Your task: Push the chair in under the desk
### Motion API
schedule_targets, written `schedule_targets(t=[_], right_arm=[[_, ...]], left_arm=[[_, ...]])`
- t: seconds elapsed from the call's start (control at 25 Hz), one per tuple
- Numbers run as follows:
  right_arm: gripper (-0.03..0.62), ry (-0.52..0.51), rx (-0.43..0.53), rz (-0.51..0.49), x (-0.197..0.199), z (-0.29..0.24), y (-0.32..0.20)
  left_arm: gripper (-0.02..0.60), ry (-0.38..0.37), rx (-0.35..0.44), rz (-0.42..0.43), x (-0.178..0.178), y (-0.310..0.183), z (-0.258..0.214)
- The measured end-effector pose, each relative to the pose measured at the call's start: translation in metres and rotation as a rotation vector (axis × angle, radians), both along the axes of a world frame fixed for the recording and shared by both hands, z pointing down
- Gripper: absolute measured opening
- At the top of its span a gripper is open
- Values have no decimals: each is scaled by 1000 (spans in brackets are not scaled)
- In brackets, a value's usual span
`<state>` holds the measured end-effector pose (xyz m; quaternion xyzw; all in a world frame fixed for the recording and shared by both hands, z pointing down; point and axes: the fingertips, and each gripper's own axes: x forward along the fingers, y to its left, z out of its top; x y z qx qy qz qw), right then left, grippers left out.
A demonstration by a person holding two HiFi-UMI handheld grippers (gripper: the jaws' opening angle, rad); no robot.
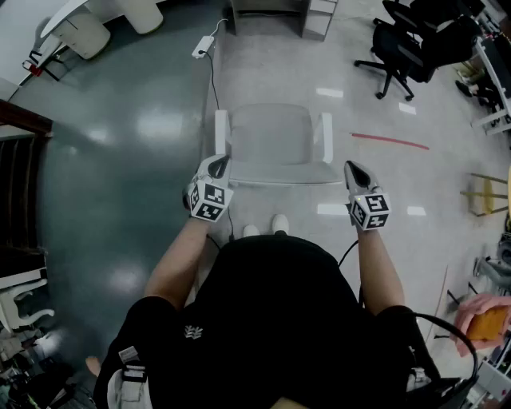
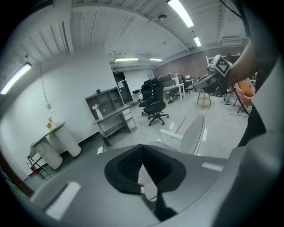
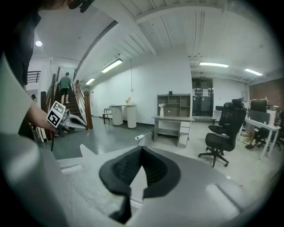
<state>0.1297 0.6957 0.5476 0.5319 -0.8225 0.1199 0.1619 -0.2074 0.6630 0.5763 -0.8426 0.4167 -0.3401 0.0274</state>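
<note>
A white chair (image 1: 275, 142) stands on the floor right in front of me, its seat turned away towards a grey desk (image 1: 313, 19) at the far end. My left gripper (image 1: 219, 165) is shut with nothing in it, at the left end of the backrest's top edge. My right gripper (image 1: 354, 168) is shut and empty, just off the right end. Contact with the chair cannot be told. In the left gripper view the shut jaws point over the backrest (image 2: 195, 132) towards the desk (image 2: 113, 117). The right gripper view shows the desk (image 3: 171, 122) beyond the shut jaws.
A white power strip (image 1: 201, 46) with its cable lies on the floor left of the desk. Black office chairs (image 1: 403, 49) stand at the far right, with a red floor line (image 1: 391, 141) before them. A person (image 3: 65, 86) climbs stairs at the left.
</note>
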Motion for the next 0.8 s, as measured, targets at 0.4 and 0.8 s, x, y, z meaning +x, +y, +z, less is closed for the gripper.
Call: schedule_targets(t=[0.4, 0.8], right_arm=[[2, 50, -63, -94, -9, 27, 9], [207, 485, -272, -598, -66, 115, 45]], left_arm=[[8, -18, -77, 134, 10, 26, 31], [251, -313, -308, 364, 28, 50, 109]])
